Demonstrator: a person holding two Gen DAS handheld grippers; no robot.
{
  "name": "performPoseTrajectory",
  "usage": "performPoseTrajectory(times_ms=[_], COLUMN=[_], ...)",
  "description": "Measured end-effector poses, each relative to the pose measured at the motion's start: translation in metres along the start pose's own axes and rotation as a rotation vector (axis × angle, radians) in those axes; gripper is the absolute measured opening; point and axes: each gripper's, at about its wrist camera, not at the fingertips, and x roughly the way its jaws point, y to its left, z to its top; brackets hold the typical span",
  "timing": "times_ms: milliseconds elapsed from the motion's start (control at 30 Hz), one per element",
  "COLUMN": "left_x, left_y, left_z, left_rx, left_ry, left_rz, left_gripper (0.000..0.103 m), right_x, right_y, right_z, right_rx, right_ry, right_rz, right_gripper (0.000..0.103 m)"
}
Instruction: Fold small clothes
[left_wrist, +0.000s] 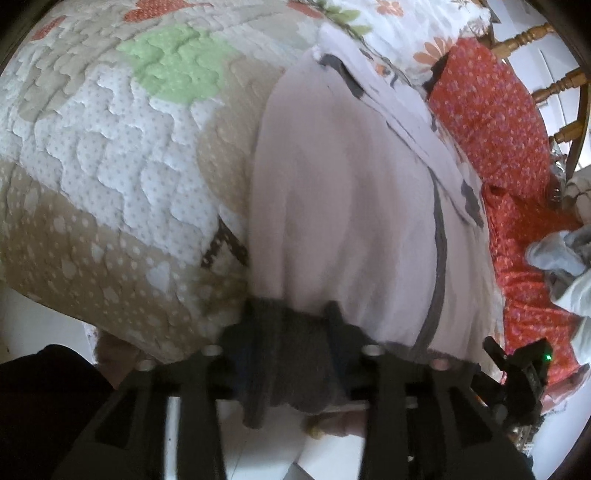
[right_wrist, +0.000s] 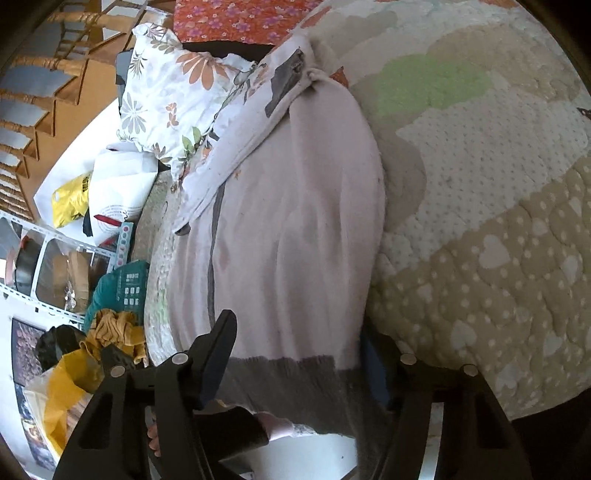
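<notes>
A pale pink garment with a grey hem band lies lengthwise on the quilted bedspread, stretching straight ahead of both tools. Left gripper: jaws part-closed with the bunched grey hem between them, apparently pinched. Right gripper: jaws spread wide either side of the hem band; contact cannot be confirmed. A floral pillow lies beyond the garment's far end.
</notes>
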Motion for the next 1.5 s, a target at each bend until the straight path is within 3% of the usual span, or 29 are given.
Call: performPoseTrajectory(times_ms=[133, 167, 200, 267, 333, 467, 567, 800, 900, 1000, 1133, 1233, 1333, 1367, 1400, 1467, 1500], left_x=[0.008, 0.009, 0.010, 0.009, 0.000, -0.032, -0.044, -0.036, -0.019, 0.007, 0.047, 0.059, 0.064, 0.065, 0.065, 0.060, 0.055], left_y=[-0.005, -0.006, -0.007, -0.008, -0.009, -0.018, -0.035, -0.078, -0.090, -0.092, -0.089, -0.095, -0.095, -0.093, -0.090, -0.082, -0.078], left_z=[-0.015, -0.018, -0.021, -0.027, -0.026, -0.008, 0.027, 0.144, 0.199, 0.234, 0.260, 0.279, 0.295, 0.299, 0.303, 0.307, 0.308], left_rx=[0.027, 0.042, 0.053, 0.072, 0.062, 0.054, 0.062, 0.071, 0.036, 0.020, -0.019, -0.005, -0.007, -0.016, -0.024, -0.070, -0.094], left_ry=[0.036, 0.050, 0.058, 0.070, 0.057, -0.009, -0.056, -0.192, -0.230, -0.241, -0.183, -0.207, -0.251, -0.268, -0.275, -0.306, -0.324], left_rz=[0.027, 0.049, 0.067, 0.082, 0.062, 0.003, -0.015, 0.022, 0.013, 0.042, 0.068, 0.087, 0.097, 0.111, 0.124, 0.158, 0.156], left_gripper=[0.054, 0.049, 0.023, 0.011, 0.009, 0.009, 0.009, 0.009, 0.009, 0.009, 0.009, 0.009, 0.013, 0.018, 0.035, 0.064, 0.069], right_x=[0.001, 0.000, 0.000, 0.000, 0.001, -0.016, -0.028, -0.027, -0.007, 0.026, 0.071, 0.095, 0.106, 0.108, 0.109, 0.105, 0.102], right_y=[0.006, 0.006, 0.008, 0.015, 0.018, 0.032, 0.054, 0.113, 0.127, 0.130, 0.111, 0.092, 0.078, 0.075, 0.071, 0.067, 0.068], right_z=[-0.016, -0.020, -0.025, -0.033, -0.036, -0.024, 0.004, 0.099, 0.142, 0.184, 0.226, 0.255, 0.278, 0.286, 0.293, 0.301, 0.304], right_rx=[-0.060, -0.075, -0.094, -0.142, -0.172, -0.176, -0.206, -0.285, -0.281, -0.275, -0.219, -0.164, -0.132, -0.130, -0.123, -0.120, -0.123], right_ry=[0.018, 0.022, 0.019, 0.010, 0.020, -0.011, -0.043, -0.157, -0.174, -0.175, -0.142, -0.121, -0.105, -0.106, -0.115, -0.151, -0.176], right_rz=[-0.047, -0.061, -0.085, -0.170, -0.201, -0.114, -0.058, -0.057, -0.064, -0.125, -0.174, -0.182, -0.136, -0.127, -0.121, -0.136, -0.155], right_gripper=[0.067, 0.067, 0.064, 0.045, 0.010, 0.008, 0.008, 0.008, 0.008, 0.008, 0.008, 0.008, 0.008, 0.008, 0.009, 0.021, 0.044])
